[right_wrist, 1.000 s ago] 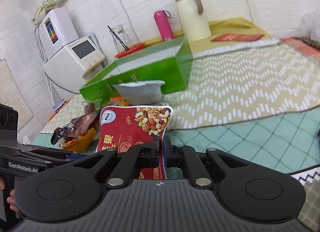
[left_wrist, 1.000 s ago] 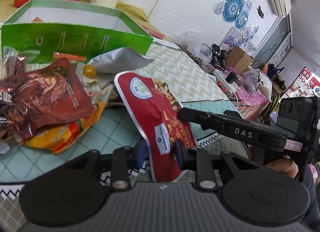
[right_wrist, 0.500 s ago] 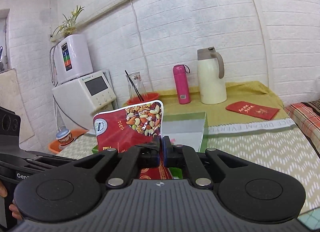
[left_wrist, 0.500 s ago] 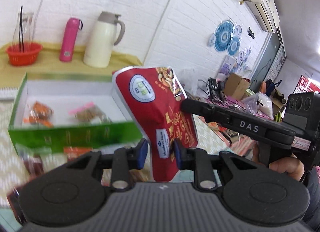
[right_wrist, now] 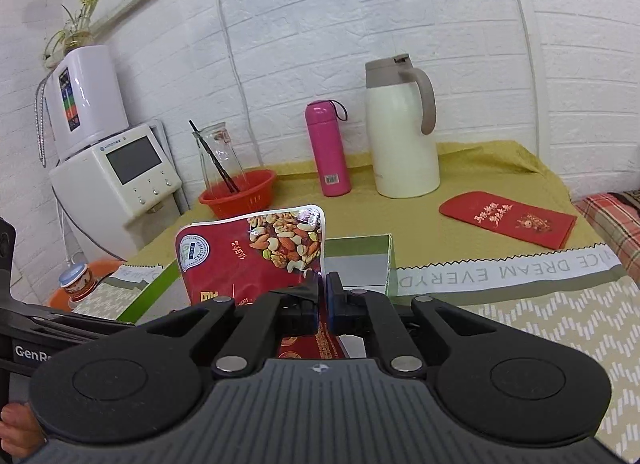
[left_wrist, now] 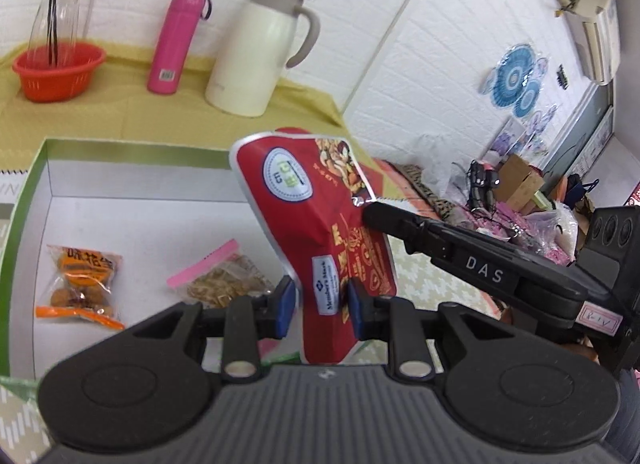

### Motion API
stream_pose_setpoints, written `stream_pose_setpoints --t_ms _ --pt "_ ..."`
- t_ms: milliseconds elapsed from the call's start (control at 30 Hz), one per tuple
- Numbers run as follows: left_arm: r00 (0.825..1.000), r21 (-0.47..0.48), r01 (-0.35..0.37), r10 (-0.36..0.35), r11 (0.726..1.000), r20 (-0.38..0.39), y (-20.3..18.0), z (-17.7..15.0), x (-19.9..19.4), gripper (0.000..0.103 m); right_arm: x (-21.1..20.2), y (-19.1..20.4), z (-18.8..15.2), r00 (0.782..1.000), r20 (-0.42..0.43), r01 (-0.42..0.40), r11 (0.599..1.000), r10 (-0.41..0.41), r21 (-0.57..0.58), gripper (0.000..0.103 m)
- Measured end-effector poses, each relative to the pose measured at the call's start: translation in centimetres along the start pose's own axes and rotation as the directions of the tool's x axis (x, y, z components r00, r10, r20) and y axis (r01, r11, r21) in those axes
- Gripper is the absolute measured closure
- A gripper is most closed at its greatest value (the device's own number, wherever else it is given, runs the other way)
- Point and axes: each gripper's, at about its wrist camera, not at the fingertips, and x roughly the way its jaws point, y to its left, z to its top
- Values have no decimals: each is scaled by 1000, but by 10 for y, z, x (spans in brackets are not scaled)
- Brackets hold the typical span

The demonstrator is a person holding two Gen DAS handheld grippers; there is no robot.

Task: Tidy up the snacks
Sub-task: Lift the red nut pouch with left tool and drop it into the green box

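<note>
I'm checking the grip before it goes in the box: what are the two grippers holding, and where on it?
Both hold the red nut bag: the left gripper clamps its lower part at the white label, the right gripper pinches its right-hand edge.

Each tool is matte black with blue pads (left_wrist: 285, 306), silver screws; the right tool (left_wrist: 486, 264) reads "DAS".
</note>
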Motion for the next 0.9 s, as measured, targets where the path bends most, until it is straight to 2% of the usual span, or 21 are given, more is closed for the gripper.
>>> stream_pose_setpoints --t_ms 100,267,300,333,400,433,467,500,567,600,633,733,833,900 --pt "1000 -28 1 -2 1000 -23 10 9 13 79 14 -6 -3 1000 -16 25 1000 -25 15 94" --pt "999 -62 -25 22 998 -44 23 19 30 69 27 -13 -4 999 -21 45 999 -44 27 93" --pt "998 -66 -33 30 997 -46 26 20 32 67 28 -12 -4 998 -31 54 998 -54 21 91" --pt "998 -65 -42 39 997 -47 27 20 34 66 31 -12 -5 997 -42 58 998 -57 11 83" --pt "997 -52 -72 69 996 -43 28 20 35 63 35 -10 -8 995 -72 64 998 -65 -10 79" --pt "995 -49 -92 90 995 -33 28 19 34 57 36 -9 -10 994 -90 67 997 -69 -26 77" --pt "994 -43 -108 107 993 -21 29 19 33 48 36 -8 -11 993 -99 63 997 -67 -40 77" --pt "992 -45 -123 123 991 -8 30 18 30 24 35 -7 -13 993 -99 57 997 -62 -49 75" --pt "987 -68 -152 154 986 32 31 17 21 21 30 -6 -14 996 -77 43 997 -48 -57 57" --pt "987 -75 -155 158 985 39 32 17 18 17 26 -5 -15 998 -57 30 998 -34 -63 31" --pt "985 -86 -163 167 983 44 33 17 14 4 22 -3 -15 999 -34 29 997 -32 -72 0" --pt "962 -95 -246 255 965 100 30 17 -1 2 9 7 -16 996 43 77 989 -72 -130 0" --pt "944 -55 -301 306 952 123 24 14 -12 2 -1 14 -17 996 42 80 982 -74 -172 0" --pt "943 -44 -302 306 952 131 21 12 -19 2 -8 19 -17 997 35 70 980 -65 -184 0"
